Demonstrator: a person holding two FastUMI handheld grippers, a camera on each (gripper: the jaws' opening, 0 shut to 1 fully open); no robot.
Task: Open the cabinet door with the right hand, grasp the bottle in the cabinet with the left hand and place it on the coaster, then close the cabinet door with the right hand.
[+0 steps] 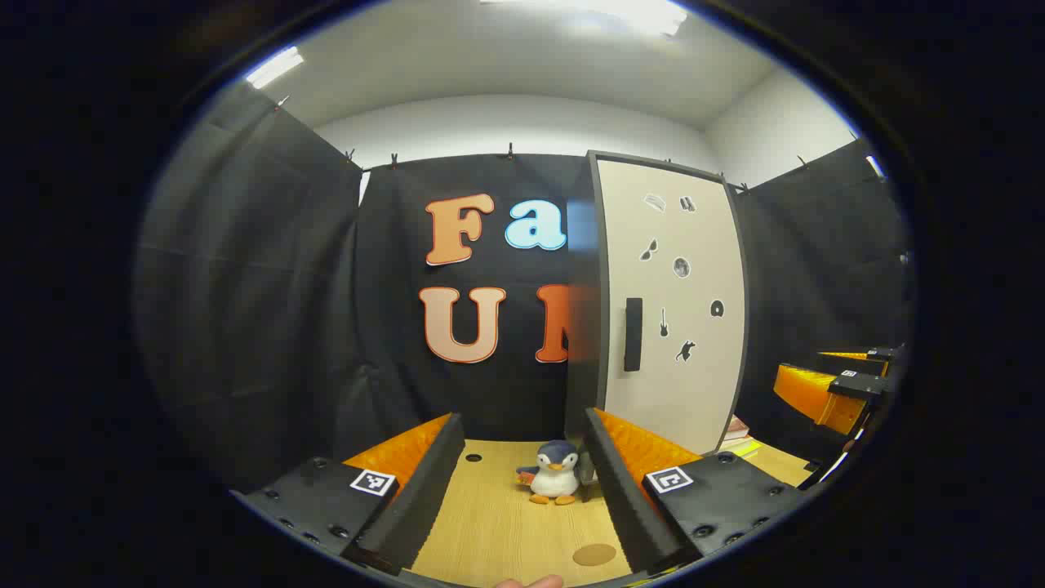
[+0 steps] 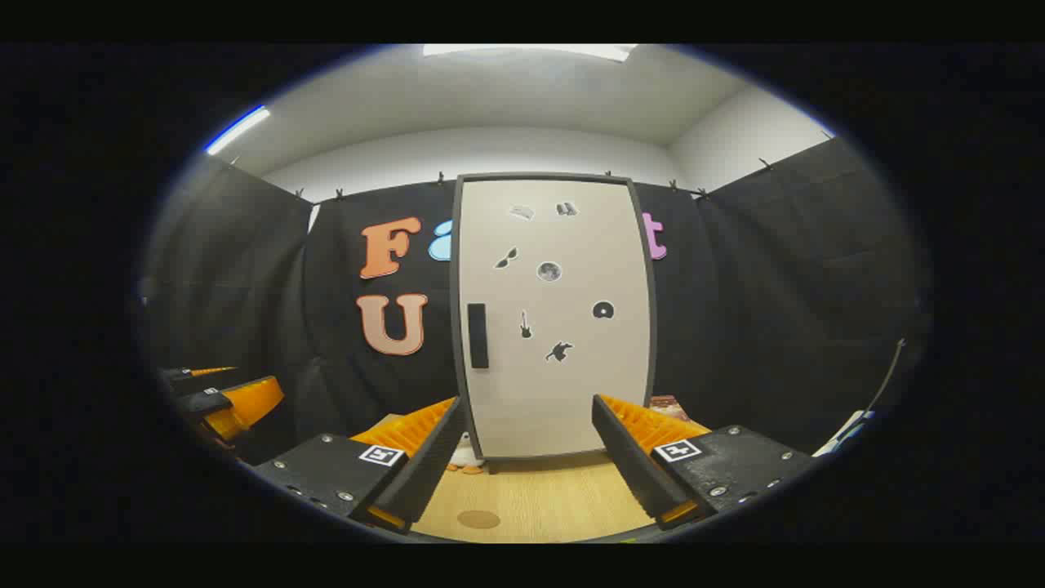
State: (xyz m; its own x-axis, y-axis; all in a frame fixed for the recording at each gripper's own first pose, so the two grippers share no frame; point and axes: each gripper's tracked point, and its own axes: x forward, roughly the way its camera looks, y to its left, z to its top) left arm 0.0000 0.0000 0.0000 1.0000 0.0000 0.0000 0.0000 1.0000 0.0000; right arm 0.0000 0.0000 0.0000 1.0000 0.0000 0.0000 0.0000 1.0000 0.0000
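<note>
A tall cabinet (image 2: 555, 318) with a pale door, shut, stands on the wooden table against the back wall; a dark handle (image 2: 478, 335) runs down its left edge. In the left gripper view the same cabinet (image 1: 673, 310) stands to the right with its handle (image 1: 633, 334). A round brown coaster (image 1: 593, 554) lies on the table near the front, and in the right gripper view the coaster (image 2: 478, 518) lies low between the fingers. My left gripper (image 1: 514, 482) is open over the table. My right gripper (image 2: 526, 453) is open, facing the door from a distance. The bottle is hidden.
A small plush penguin (image 1: 554, 483) stands on the wooden table (image 1: 490, 523) left of the cabinet's base. A few flat items (image 1: 739, 433) lie to the cabinet's right. Black cloth walls close the booth on three sides. The other gripper (image 1: 833, 388) hovers at right.
</note>
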